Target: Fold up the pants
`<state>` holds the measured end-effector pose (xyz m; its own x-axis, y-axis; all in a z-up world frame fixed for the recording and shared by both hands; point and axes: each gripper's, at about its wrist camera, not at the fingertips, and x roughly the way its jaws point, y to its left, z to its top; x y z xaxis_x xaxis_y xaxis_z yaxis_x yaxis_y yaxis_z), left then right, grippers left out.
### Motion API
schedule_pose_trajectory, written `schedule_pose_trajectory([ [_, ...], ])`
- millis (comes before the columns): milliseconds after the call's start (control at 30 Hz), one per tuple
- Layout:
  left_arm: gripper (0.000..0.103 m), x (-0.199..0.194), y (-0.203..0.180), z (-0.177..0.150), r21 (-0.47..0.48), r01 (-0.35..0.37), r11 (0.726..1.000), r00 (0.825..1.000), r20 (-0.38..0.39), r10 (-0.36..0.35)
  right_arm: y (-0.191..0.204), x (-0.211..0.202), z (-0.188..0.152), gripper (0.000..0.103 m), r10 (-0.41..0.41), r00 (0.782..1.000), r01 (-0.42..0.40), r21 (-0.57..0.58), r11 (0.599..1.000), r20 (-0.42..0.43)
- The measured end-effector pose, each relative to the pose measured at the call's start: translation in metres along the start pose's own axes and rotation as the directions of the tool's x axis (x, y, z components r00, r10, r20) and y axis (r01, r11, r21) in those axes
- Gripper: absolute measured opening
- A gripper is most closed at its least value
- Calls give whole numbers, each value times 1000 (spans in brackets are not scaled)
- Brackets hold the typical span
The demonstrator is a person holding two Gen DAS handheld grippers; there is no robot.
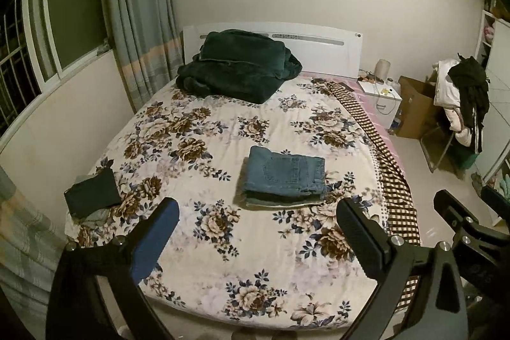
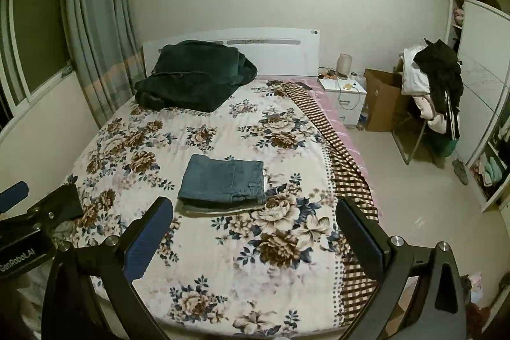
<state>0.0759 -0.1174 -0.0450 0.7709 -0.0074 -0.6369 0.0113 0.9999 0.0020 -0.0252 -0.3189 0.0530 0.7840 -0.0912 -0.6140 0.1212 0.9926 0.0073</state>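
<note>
The left claw point(image 1: 258, 228) hangs above the near end of the bed point(image 1: 197, 244), its two fingers spread wide with nothing between them. The right claw point(image 2: 255, 228) is released the same way, fingers far apart over the flowered cover and holding nothing. Both point forward along the bed toward the headboard point(image 1: 318, 48), side by side, with the right one showing at the right edge of the left view.

The pants point(image 1: 285, 174), blue denim, lie folded into a compact rectangle near the middle of the bed, resting on another folded piece whose edge shows beneath them. They sit ahead of both claws and apart from the fingers.

Open cover surrounds the pants on all sides. A dark folded garment point(image 1: 92, 195) lies at the left edge of the bed, and a dark green blanket point(image 1: 239, 69) is heaped against the headboard. Along the right edge runs a checked border point(image 2: 347, 168), beyond it bare floor point(image 2: 414, 196), a white nightstand point(image 2: 347, 97), a cardboard box point(image 2: 381, 104) and a chair piled with clothes point(image 2: 436, 88).
</note>
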Motion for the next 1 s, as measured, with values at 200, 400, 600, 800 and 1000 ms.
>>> schedule_pose_trajectory([
  [200, 101, 0, 3, -1, -2, 1, 1000, 1000, -1, -1, 2, 0, -1, 103, 0, 1000, 0, -3, 1000, -1],
  [400, 101, -4, 5, -9, -11, -9, 1000, 1000, -1, 9, 3, -3, -2, 103, 3, 1000, -3, -2, 1000, -2],
  [600, 101, -7, 7, -11, -23, -18, 1000, 1000, 3, 18, 4, -4, -3, 103, 6, 1000, -6, -5, 1000, -1],
  [800, 101, -8, 9, -10, -22, -17, 1000, 1000, 2, 17, 6, -6, -3, 103, 13, 1000, -13, -11, 1000, -3],
  [1000, 101, -10, 11, -12, -21, -24, 1000, 1000, 4, 24, 11, -7, -2, 103, 28, 1000, -28, -20, 999, -11],
])
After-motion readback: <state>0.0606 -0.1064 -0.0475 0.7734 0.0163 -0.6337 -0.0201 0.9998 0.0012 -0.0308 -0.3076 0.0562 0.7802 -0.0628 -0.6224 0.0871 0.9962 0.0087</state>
